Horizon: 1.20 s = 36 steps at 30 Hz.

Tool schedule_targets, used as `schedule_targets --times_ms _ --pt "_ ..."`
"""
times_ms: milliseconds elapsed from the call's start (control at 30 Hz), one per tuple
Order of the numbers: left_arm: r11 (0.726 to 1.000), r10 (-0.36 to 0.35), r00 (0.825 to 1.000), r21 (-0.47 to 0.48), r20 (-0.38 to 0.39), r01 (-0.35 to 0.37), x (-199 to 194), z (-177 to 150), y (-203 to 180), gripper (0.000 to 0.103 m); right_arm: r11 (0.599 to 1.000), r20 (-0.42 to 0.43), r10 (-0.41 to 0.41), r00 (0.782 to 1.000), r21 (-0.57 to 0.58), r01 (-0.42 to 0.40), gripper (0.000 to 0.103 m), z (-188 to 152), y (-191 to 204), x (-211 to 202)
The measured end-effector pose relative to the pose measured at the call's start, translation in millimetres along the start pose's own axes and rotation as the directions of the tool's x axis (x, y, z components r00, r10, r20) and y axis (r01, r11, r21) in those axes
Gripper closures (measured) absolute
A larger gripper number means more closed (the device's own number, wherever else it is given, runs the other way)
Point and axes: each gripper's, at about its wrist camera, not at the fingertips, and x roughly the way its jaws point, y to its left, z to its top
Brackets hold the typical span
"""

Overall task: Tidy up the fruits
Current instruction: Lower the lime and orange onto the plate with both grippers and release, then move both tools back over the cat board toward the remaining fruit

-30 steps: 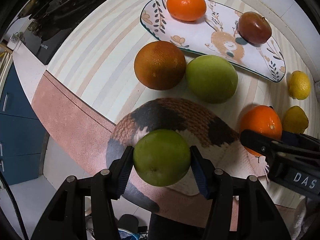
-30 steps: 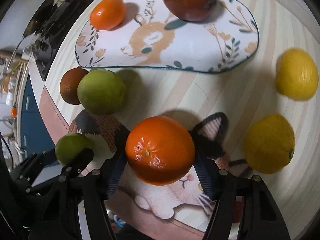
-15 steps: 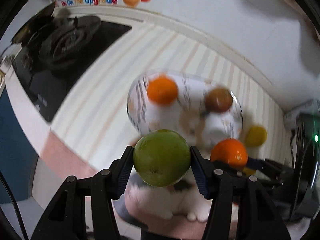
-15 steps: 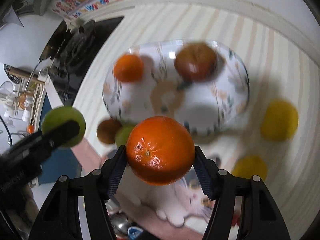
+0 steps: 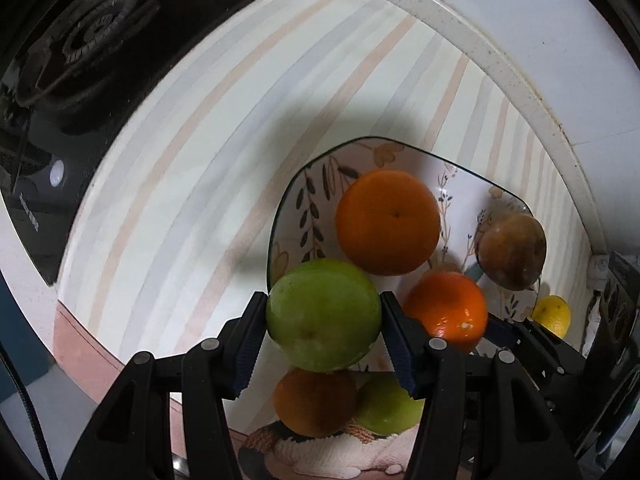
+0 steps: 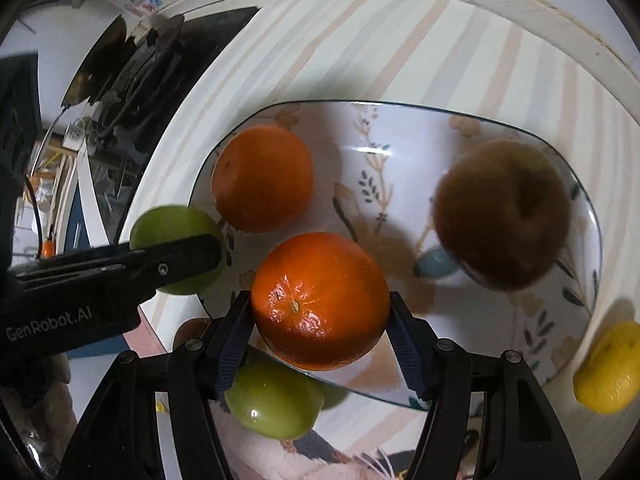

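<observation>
My left gripper (image 5: 323,318) is shut on a green apple (image 5: 323,314) and holds it over the near left rim of the patterned plate (image 5: 312,184). My right gripper (image 6: 320,304) is shut on a bright orange (image 6: 320,300) above the plate's (image 6: 400,128) front middle; it also shows in the left wrist view (image 5: 446,310). On the plate lie an orange (image 6: 262,178) and a dark red apple (image 6: 502,212). The left gripper with its apple (image 6: 176,224) shows at the left of the right wrist view.
Below the plate on the counter lie a dull orange (image 5: 314,402) and a second green apple (image 6: 274,400), by a cat-patterned cloth (image 5: 340,448). A lemon (image 6: 610,368) lies right of the plate. A black stove (image 5: 92,52) is at the far left. A wall edge runs behind.
Both grippers rose from the counter with their fruit, swung forward and came down over the plate, which now looks much closer. The fruits on the counter stayed put.
</observation>
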Motion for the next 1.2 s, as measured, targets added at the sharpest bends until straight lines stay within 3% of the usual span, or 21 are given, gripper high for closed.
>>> schedule_targets --times_ms 367,400,433,467,500,533,600,867,1000,1200 --pt "1.0 0.005 1.0 0.013 -0.028 -0.004 9 5 -5 0.049 1.0 -0.046 0.014 0.999 0.003 -0.014 0.034 7 2 5" --pt "1.0 0.008 1.0 0.01 -0.024 -0.007 7 4 -5 0.049 1.0 -0.048 0.011 0.999 0.012 -0.011 0.031 6 1 3" --pt "1.0 0.009 1.0 0.006 -0.016 -0.008 6 5 -8 0.047 1.0 -0.047 0.014 0.999 0.017 -0.013 0.017 6 1 2" --pt "1.0 0.005 1.0 0.004 -0.001 -0.005 2 5 -8 0.043 1.0 -0.044 0.022 0.999 0.018 -0.021 0.011 4 2 -1" --pt "1.0 0.004 1.0 0.005 0.011 -0.004 -2 4 -8 0.033 1.0 -0.044 0.025 0.999 0.017 -0.024 0.011 3 2 -5" --pt "1.0 0.011 0.999 0.007 0.031 -0.011 -7 3 -8 0.023 1.0 -0.043 0.016 0.999 0.017 -0.016 0.011 1 2 -8" --pt "1.0 0.022 0.998 0.006 0.061 -0.022 -18 0 -6 0.018 1.0 -0.031 0.0 1.0 0.018 0.001 0.011 -2 2 -17" --pt "0.994 0.106 0.983 -0.003 0.149 -0.107 -45 -24 -2 0.018 0.98 0.04 -0.195 0.98 0.053 0.193 0.01 -18 -8 -64" --pt "0.986 0.165 0.966 -0.01 0.198 -0.166 -56 -45 -3 0.018 0.974 0.052 -0.221 0.974 0.065 0.218 0.01 -27 -12 -80" --pt "0.979 0.198 0.948 -0.014 0.247 -0.201 -71 -72 -15 0.018 0.971 0.086 -0.236 0.968 0.06 0.231 0.01 -50 -19 -106"
